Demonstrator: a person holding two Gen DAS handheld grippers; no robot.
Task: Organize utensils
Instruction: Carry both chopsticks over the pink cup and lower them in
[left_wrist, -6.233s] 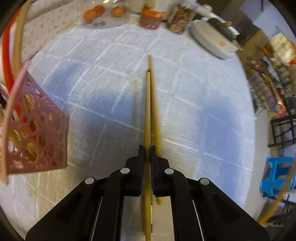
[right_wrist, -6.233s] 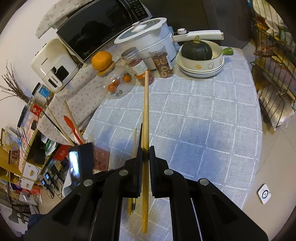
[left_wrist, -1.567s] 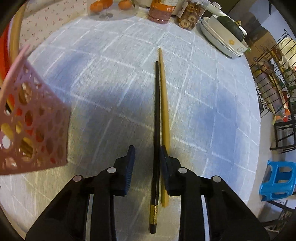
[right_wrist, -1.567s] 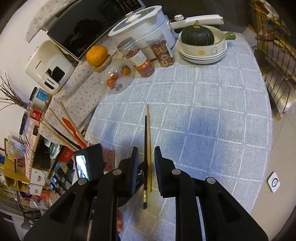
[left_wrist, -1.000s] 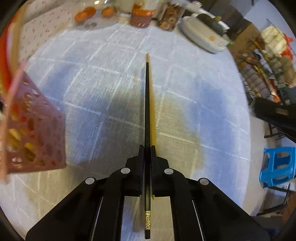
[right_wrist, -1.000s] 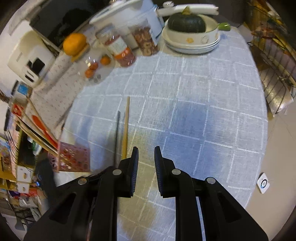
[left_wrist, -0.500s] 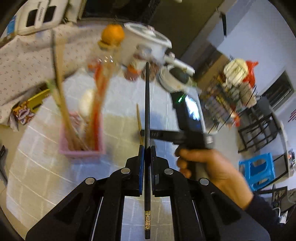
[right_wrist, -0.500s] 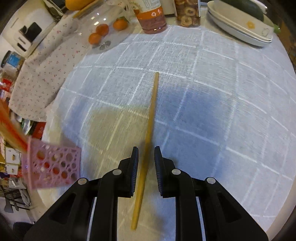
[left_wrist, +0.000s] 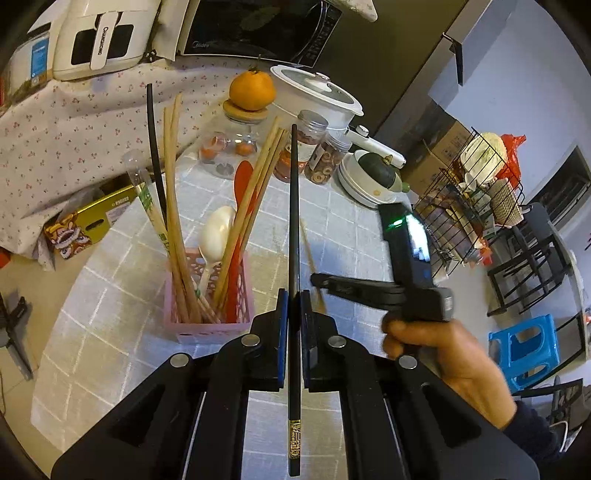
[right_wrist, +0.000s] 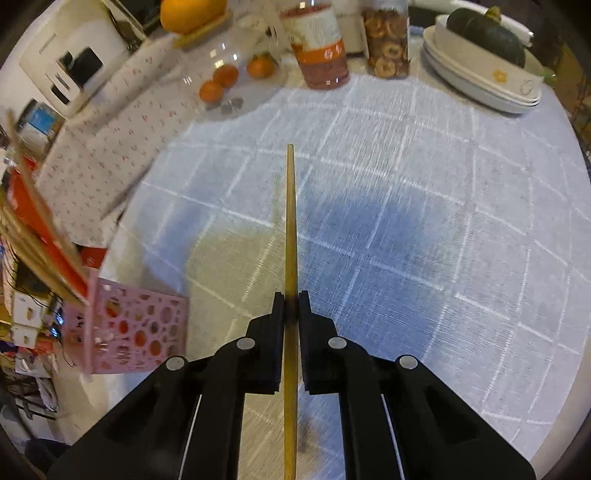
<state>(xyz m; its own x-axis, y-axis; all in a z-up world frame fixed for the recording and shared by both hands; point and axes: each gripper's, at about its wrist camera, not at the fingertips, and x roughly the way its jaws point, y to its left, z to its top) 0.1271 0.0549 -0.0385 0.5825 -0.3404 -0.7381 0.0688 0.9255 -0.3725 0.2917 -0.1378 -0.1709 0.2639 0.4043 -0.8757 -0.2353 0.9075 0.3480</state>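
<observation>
My left gripper (left_wrist: 292, 301) is shut on a black chopstick (left_wrist: 293, 221) and holds it raised above the table, just right of a pink perforated utensil basket (left_wrist: 210, 325). The basket holds several wooden chopsticks, a red spatula and a white spoon. My right gripper (right_wrist: 291, 301) is shut on a wooden chopstick (right_wrist: 291, 221) low over the checked tablecloth (right_wrist: 424, 229). The basket also shows in the right wrist view (right_wrist: 129, 328), to the left. The right gripper also shows in the left wrist view (left_wrist: 317, 280), to the right of the black chopstick.
At the table's far edge stand a glass jar with oranges (left_wrist: 243, 136), two snack jars (left_wrist: 314, 155), stacked bowls with a green squash (left_wrist: 373, 181) and a white pot (left_wrist: 317, 96). A wire rack (left_wrist: 476, 192) and a blue stool (left_wrist: 528, 347) stand to the right.
The right gripper has shut on the wooden chopstick, which lay between its open jaws half a second ago. The left gripper holds the black chopstick raised, a little nearer the basket.
</observation>
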